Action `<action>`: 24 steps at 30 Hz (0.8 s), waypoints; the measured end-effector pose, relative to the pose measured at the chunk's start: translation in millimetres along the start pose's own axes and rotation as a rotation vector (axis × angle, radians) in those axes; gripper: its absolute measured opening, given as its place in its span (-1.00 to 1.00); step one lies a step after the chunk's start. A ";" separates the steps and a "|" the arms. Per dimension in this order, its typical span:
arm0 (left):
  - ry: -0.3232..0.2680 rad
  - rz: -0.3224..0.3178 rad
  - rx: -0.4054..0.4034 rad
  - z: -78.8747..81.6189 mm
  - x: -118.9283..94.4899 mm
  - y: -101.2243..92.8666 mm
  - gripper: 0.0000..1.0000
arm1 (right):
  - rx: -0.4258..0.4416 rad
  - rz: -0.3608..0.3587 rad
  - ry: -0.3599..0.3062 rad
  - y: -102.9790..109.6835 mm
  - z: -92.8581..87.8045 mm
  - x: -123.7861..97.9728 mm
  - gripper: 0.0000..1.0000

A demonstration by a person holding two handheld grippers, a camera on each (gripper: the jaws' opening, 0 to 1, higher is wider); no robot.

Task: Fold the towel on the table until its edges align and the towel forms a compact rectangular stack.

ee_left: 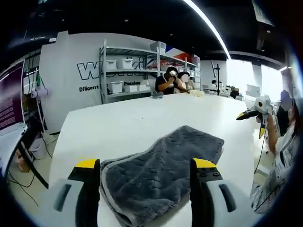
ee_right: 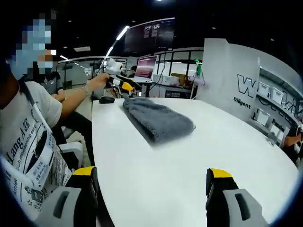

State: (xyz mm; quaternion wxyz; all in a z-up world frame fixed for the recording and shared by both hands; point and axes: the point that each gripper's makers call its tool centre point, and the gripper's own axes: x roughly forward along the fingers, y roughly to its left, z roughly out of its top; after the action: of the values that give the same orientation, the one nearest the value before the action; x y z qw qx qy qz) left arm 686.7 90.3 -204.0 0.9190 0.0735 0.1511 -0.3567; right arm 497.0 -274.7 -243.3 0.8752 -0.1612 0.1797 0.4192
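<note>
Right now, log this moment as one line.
stage: towel folded | grey plush towel: compact stack on white table | left gripper: open, jaws flanking towel | right gripper: open, empty

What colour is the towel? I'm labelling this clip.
Dark grey, with a lighter grey hem; the towel shows best in the left gripper view.

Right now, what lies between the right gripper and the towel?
Bare white table only, from the right gripper to the grey towel, in the right gripper view.
</note>
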 end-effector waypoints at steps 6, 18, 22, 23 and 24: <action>0.075 0.008 -0.042 -18.1 20.9 31.3 0.30 | -0.001 -0.007 -0.001 2.2 -0.9 -2.7 0.99; 0.158 0.032 -0.135 -50.4 29.2 67.4 -0.52 | 0.008 0.003 0.006 3.5 -6.3 0.9 0.98; 0.182 0.016 -0.158 -57.8 31.6 68.0 -0.58 | 0.014 0.006 0.008 3.5 -7.6 1.9 0.98; 0.191 0.017 -0.158 -60.0 32.2 68.4 -0.60 | 0.015 0.007 0.009 4.2 -8.3 2.4 0.98; 0.197 0.018 -0.157 -61.5 32.4 68.2 -0.64 | 0.016 0.009 0.010 5.1 -9.0 3.0 0.98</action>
State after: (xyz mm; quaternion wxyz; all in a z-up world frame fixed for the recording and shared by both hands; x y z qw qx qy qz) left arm 741.8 134.9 -270.9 0.9058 0.0374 0.2672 -0.3266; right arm 493.0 -273.6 -253.3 0.8737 -0.1556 0.1880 0.4208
